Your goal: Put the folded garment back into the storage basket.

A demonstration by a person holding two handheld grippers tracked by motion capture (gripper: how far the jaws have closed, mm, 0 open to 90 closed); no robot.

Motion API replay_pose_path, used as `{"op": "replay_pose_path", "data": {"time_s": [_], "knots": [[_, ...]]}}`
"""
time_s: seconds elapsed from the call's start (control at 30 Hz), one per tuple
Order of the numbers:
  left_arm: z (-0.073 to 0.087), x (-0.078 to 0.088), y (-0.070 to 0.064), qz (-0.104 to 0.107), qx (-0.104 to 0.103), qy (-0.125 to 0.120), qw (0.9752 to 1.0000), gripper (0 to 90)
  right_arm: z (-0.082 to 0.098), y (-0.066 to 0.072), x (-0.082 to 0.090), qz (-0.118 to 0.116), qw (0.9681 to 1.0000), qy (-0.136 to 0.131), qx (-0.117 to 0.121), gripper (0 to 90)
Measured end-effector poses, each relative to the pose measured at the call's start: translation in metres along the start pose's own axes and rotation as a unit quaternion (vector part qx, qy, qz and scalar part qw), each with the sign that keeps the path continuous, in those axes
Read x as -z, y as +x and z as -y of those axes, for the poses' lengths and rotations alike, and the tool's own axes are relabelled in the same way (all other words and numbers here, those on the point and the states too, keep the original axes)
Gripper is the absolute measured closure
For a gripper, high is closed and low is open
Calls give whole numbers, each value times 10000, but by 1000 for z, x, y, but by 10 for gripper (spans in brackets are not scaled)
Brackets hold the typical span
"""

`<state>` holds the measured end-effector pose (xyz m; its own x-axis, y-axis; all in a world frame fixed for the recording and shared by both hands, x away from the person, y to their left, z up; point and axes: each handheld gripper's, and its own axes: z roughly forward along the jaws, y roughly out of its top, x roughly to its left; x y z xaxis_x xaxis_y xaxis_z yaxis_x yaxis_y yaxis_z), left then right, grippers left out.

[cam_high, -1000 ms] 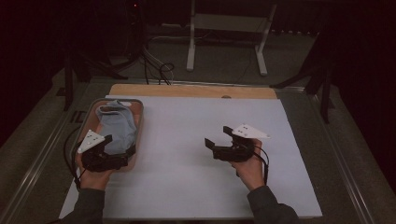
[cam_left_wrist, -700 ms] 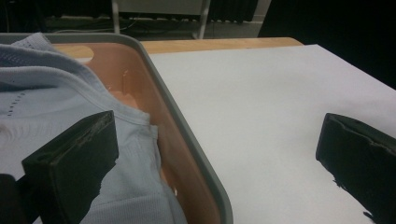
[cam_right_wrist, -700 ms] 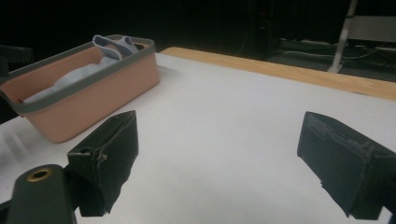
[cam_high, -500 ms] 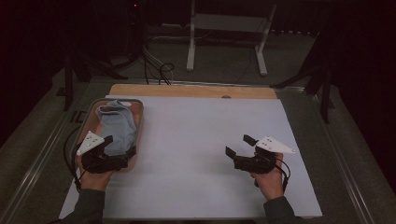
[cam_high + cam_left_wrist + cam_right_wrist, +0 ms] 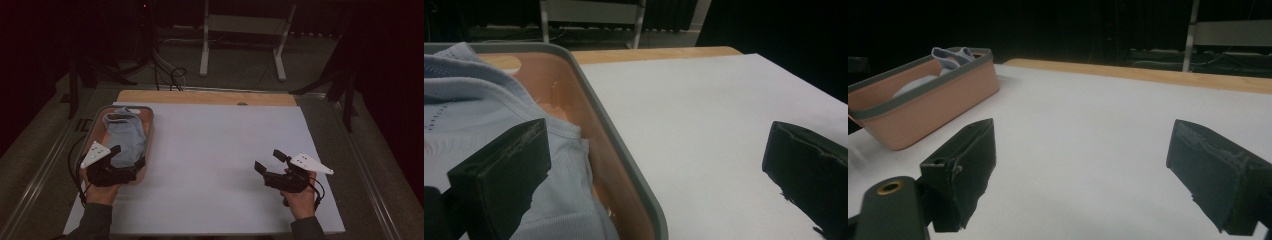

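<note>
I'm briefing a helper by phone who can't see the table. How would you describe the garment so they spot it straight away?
Start from the white table top and go to its left edge, where a salmon-coloured bin with a grey rim sits. The pale blue ribbed garment lies bunched inside it, beside the left hand-held gripper. It is the one soft, fabric thing on the table.

White tabletop (image 5: 210, 165), pink bin (image 5: 95, 131) with grey rim at near left, pale blue garment (image 5: 122, 137) heaped inside, left hand-held gripper (image 5: 129, 157) at the bin's near end, jaws apart, right hand-held gripper (image 5: 270, 161) near right over bare tabletop, jaws apart.
</note>
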<state>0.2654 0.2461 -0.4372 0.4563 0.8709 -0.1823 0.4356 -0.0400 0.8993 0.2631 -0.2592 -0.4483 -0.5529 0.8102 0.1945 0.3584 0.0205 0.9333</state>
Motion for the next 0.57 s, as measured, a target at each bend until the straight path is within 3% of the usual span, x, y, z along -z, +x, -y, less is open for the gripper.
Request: {"op": "replay_pose_path", "data": {"time_s": [0.57], "knots": [[-1, 1, 2, -10, 26, -52, 10000, 5, 10, -6, 5, 74, 10000, 35, -42, 126]]}}
